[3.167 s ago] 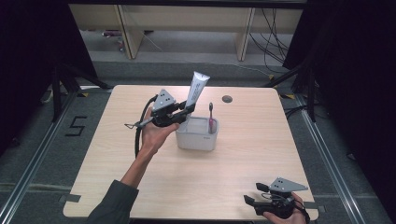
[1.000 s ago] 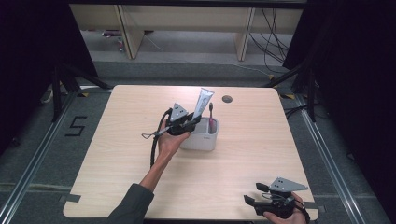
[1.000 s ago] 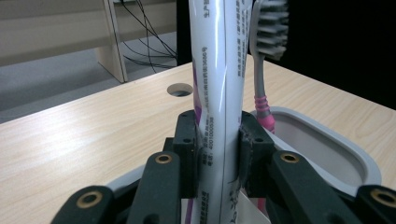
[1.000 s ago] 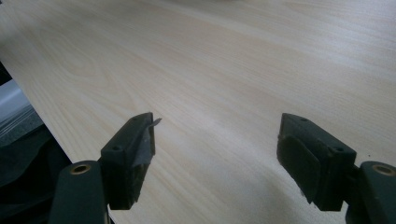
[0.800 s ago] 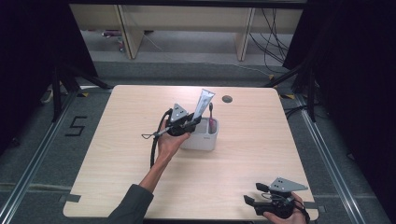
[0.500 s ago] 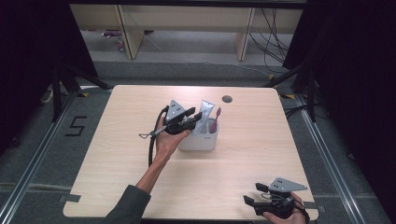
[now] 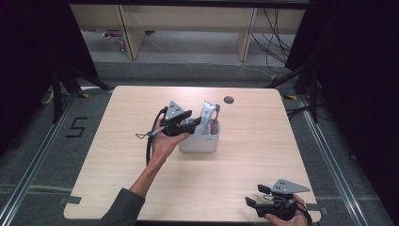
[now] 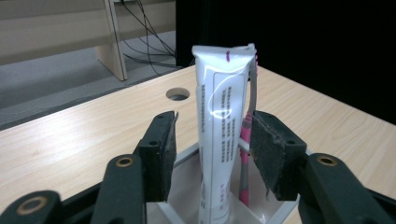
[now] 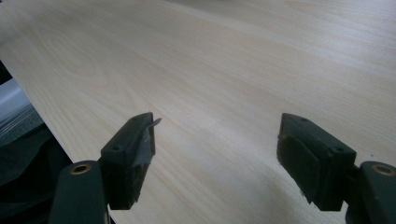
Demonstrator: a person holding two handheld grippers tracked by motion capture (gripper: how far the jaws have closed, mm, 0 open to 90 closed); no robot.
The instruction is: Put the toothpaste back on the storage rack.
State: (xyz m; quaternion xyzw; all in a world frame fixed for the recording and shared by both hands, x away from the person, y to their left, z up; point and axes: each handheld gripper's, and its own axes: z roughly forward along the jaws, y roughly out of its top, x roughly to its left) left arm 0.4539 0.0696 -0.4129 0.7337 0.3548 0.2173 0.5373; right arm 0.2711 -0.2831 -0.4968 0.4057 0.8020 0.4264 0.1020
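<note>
A white toothpaste tube point(image 7: 207, 115) stands upright in a white holder point(image 7: 200, 141) at mid-table, beside a pink toothbrush point(image 7: 215, 123). My left gripper point(image 7: 195, 123) is at the holder's left side, level with the tube. In the left gripper view the tube point(image 8: 222, 116) stands between the pads with a gap on its left side, and the toothbrush point(image 8: 244, 140) is by the other pad. The jaws have just been opening and no longer squeeze the tube. My right gripper point(image 7: 251, 205) rests open at the table's near right edge, with only bare tabletop between its jaws point(image 9: 217, 140).
A round cable hole point(image 7: 229, 100) lies in the tabletop just behind the holder. The wooden table point(image 7: 117, 155) has bare room left of and in front of the holder. Shelving legs and cables stand on the floor beyond the far edge.
The left gripper brought the tube from above the holder's left side down into the holder, then its jaws spread off the tube. The right gripper has stayed put.
</note>
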